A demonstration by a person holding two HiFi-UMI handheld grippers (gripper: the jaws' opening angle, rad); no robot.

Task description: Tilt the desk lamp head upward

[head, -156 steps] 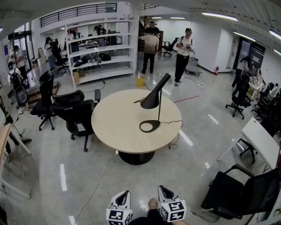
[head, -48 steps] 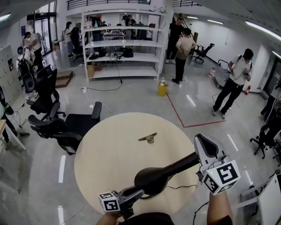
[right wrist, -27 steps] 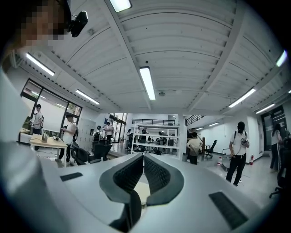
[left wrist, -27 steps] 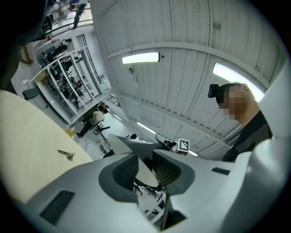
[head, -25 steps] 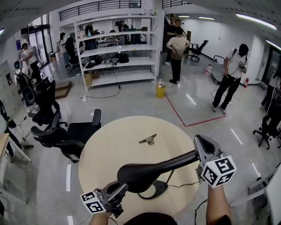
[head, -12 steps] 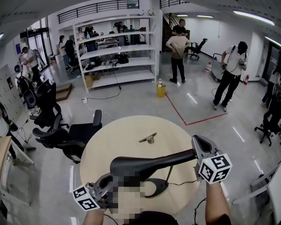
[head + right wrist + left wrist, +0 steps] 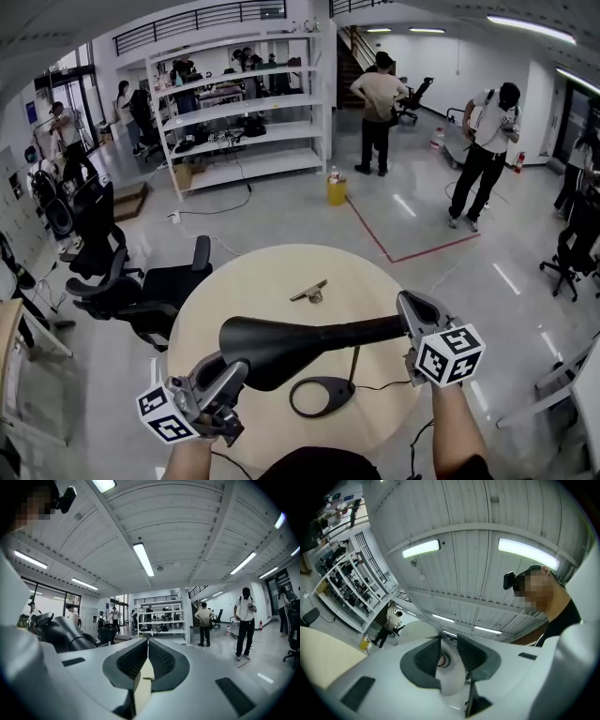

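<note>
Round beige table (image 7: 272, 281) on a glossy grey floor (image 7: 281, 211), white shelving (image 7: 234, 108) behind. Above its near half I see the black lamp head (image 7: 281, 345) about level. My left gripper (image 7: 228, 373) clamps its wide rim, and my right gripper (image 7: 411, 307), clenched empty, sits beside its narrow end.

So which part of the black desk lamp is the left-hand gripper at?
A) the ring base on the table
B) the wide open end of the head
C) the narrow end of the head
B: in the head view the left gripper is at the wide end of the lamp head, gripping its rim, while the right gripper is at the narrow end.
</note>
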